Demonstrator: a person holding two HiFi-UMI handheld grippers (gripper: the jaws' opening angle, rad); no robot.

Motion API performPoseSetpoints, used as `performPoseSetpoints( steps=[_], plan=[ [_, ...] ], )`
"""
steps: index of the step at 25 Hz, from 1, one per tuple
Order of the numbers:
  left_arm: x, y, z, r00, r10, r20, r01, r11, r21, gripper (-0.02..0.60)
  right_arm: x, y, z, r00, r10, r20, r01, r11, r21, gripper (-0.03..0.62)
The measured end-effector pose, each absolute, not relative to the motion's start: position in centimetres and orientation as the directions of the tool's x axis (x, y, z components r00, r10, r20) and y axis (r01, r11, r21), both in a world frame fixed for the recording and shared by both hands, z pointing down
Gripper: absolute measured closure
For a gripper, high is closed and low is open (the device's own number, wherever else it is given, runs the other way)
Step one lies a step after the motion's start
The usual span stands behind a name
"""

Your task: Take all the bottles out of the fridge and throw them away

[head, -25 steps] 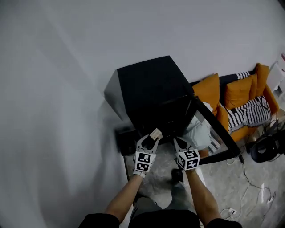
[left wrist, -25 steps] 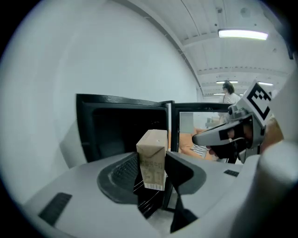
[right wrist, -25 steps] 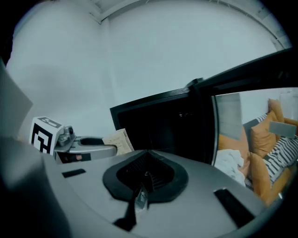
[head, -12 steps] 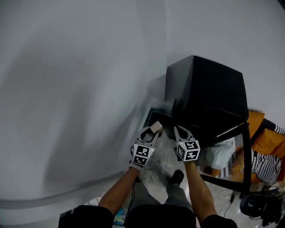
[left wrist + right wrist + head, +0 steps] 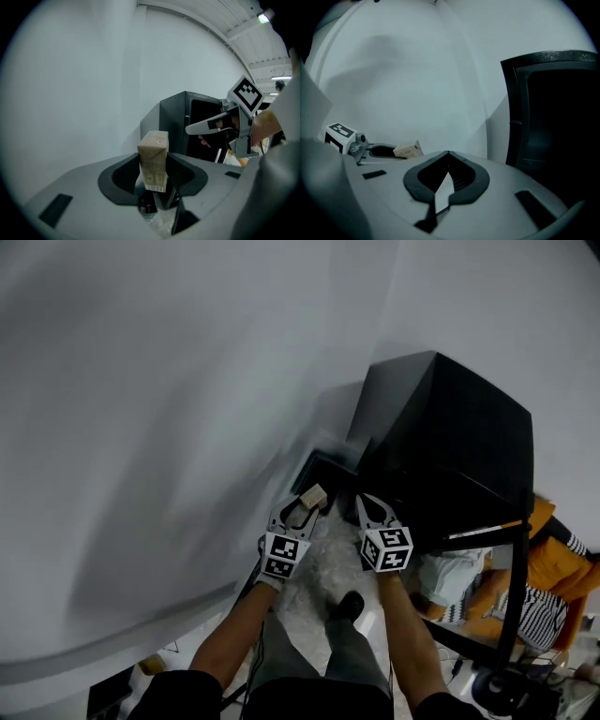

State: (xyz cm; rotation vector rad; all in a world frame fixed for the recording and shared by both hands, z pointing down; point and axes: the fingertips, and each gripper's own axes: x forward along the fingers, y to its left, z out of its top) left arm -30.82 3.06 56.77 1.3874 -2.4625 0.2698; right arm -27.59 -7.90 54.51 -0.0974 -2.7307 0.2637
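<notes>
The left gripper [image 5: 300,506] pinches a tan carton [image 5: 153,159], whose printed label shows only in the left gripper view. The right gripper [image 5: 448,153] is pressed together, empty, near the black fridge [image 5: 450,437].

A plain pale grey wall [image 5: 159,409] fills the left and top of the head view. At lower right stands an orange sofa [image 5: 570,573] with a black-and-white striped cushion [image 5: 536,613] on it and a pale cloth [image 5: 452,574] nearby. The floor [image 5: 323,568] is light and mottled. A ceiling light [image 5: 263,18] glows overhead.

Dim, soft overhead light; fisheye warp, dark vignetted corners.
</notes>
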Motion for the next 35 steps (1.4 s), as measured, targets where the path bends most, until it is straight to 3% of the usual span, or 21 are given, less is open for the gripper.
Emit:
performPoseSetpoints(
  steps=[8,24,35],
  plan=[
    [-35.0,2.2,64.8,-0.496,-0.783,0.375,-0.848,0.531,-0.012,0.402,-31.4,-8.9,61.3,-0.92,0.112,0.376,0.043,0.981,-0.188,0.586],
    [-39.2,-2.7,83.8,-0.45,-0.776,0.441,-0.858,0.513,0.027,0.402,-32.8,-10.8,80.9,-0.867,0.146,0.476,0.036,0.972,-0.234,0.586],
    [-43.8,-6.4,90.4,-0.453,-0.801,0.393,-0.868,0.497,0.013,0.402,-36.3,-11.2,87.5,-0.896,0.135,0.423,0.037,0.972,-0.231,0.586]
  ],
)
